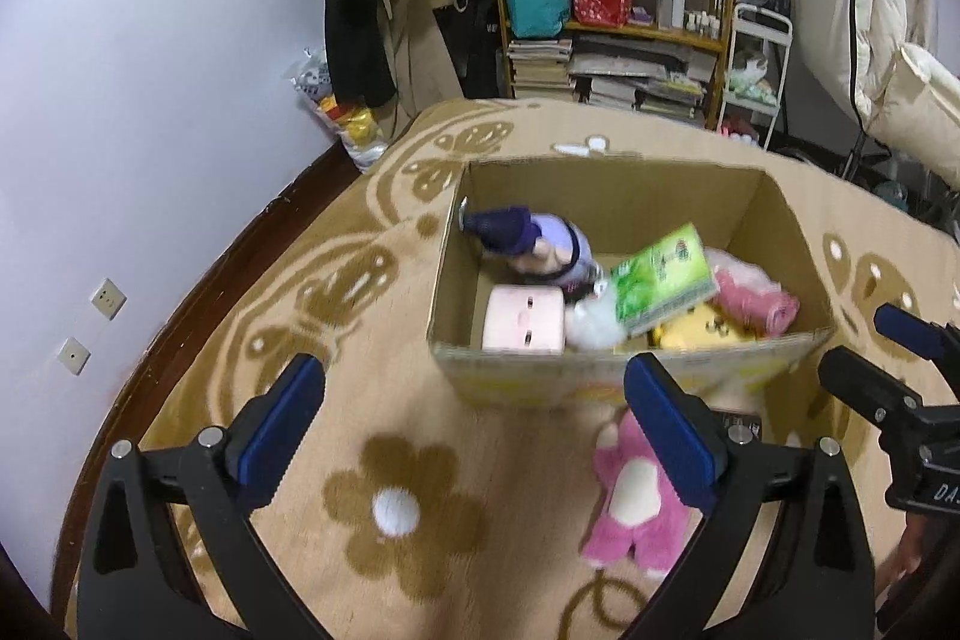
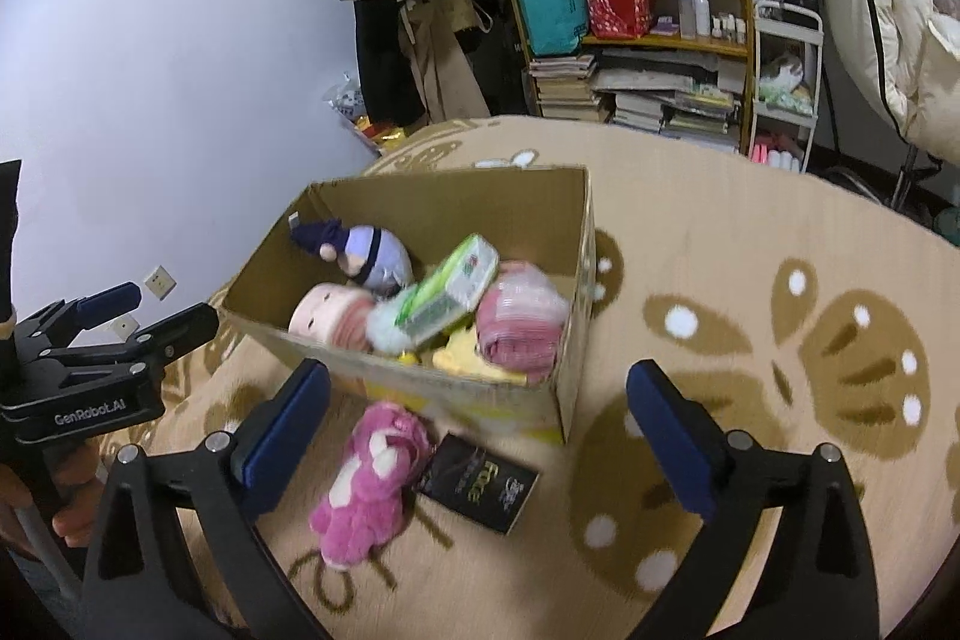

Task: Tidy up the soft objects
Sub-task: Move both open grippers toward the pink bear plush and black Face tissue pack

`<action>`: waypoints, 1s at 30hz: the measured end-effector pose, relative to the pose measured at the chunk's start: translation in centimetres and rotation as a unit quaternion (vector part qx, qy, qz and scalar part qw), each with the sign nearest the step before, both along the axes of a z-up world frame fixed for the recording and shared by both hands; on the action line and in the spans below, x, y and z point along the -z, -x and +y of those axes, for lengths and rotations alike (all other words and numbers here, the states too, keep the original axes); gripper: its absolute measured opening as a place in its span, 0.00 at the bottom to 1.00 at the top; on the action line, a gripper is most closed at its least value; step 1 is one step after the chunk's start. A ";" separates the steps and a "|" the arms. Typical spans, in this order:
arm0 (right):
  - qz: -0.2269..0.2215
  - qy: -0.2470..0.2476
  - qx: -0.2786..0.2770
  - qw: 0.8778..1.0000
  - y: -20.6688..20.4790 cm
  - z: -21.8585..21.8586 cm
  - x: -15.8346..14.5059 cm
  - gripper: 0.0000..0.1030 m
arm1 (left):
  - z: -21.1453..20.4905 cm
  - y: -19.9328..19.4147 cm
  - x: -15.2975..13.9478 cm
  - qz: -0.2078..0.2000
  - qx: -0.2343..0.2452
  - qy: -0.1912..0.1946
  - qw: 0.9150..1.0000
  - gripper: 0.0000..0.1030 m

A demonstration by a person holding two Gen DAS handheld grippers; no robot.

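Jaws of the left gripper (image 1: 474, 388) stand wide and empty above the rug (image 1: 372, 316), with the pink plush (image 1: 630, 508) lying before the cardboard box (image 1: 540, 376). From the right wrist, the right gripper (image 2: 478, 394) gapes empty too, that plush beside a black packet (image 2: 477, 484), 2 things outside the box.

Blk grippers (image 1: 474, 418), blue-padded jaws

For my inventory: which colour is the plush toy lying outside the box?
Pink with white patches, clearest in right wrist view.
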State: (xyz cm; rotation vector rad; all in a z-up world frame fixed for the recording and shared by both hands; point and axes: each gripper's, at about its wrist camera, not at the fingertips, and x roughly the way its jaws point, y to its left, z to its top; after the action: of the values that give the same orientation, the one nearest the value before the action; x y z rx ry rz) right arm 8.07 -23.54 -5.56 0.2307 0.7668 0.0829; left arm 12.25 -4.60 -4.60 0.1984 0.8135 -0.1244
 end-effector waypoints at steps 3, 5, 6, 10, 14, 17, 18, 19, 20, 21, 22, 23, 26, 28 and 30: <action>0.005 -0.004 -0.003 1.000 0.7 0.1 0.7 1.00 | 0.1 0.9 0.5 0.007 -0.001 -0.005 1.000 0.96; 0.007 -0.005 -0.008 1.000 0.9 0.1 1.2 1.00 | 0.1 1.4 0.7 0.011 0.000 -0.008 1.000 0.96; 0.010 -0.003 -0.007 1.000 0.9 0.1 1.5 1.00 | 0.0 1.5 0.9 0.012 0.001 -0.010 1.000 0.96; 0.021 -0.012 -0.002 1.000 1.3 -0.2 2.7 1.00 | -0.2 2.2 1.3 0.018 0.007 -0.011 1.000 0.96; 0.033 -0.016 0.004 0.999 1.6 -0.7 3.6 1.00 | -0.5 2.7 1.8 0.025 0.016 -0.014 0.999 0.96; 0.043 -0.024 0.009 0.999 1.6 -1.1 4.3 1.00 | -0.8 3.0 2.3 0.034 0.022 -0.015 0.999 0.96; 0.047 -0.028 0.011 0.998 1.6 -1.3 4.6 1.00 | -1.0 3.0 2.6 0.039 0.023 -0.016 0.999 0.96; 0.050 -0.032 0.012 0.998 1.6 -1.4 4.9 1.00 | -1.0 2.9 2.9 0.043 0.024 -0.017 0.999 0.96; 0.052 -0.034 0.013 0.998 1.5 -1.4 5.0 1.00 | -1.1 2.8 3.2 0.047 0.026 -0.019 0.998 0.96; 0.055 -0.037 0.014 0.998 1.4 -1.5 5.2 1.00 | -1.3 2.8 3.5 0.050 0.027 -0.022 0.998 0.96; 0.060 -0.041 0.013 0.997 1.3 -1.6 5.5 1.00 | -1.4 2.8 3.7 0.053 0.028 -0.024 0.998 0.96; 0.063 -0.043 0.013 0.997 1.3 -1.7 5.7 1.00 | -1.6 2.7 4.0 0.057 0.030 -0.025 0.998 0.96; 0.075 -0.049 0.012 0.996 1.0 -1.7 6.4 1.00 | -2.0 2.6 4.8 0.067 0.033 -0.028 0.997 0.96; 0.083 -0.058 0.012 0.995 0.8 -1.8 6.9 1.00 | -2.3 2.5 5.4 0.074 0.037 -0.029 0.996 0.96; 0.089 -0.064 0.012 0.994 0.7 -1.8 7.4 1.00 | -2.5 2.4 6.0 0.083 0.041 -0.029 0.995 0.96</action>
State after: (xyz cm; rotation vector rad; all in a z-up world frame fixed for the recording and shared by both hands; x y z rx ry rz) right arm 7.39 -25.36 -12.93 0.3736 0.9366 0.0892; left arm 9.89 -7.12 -10.57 0.2792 0.9751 -0.1959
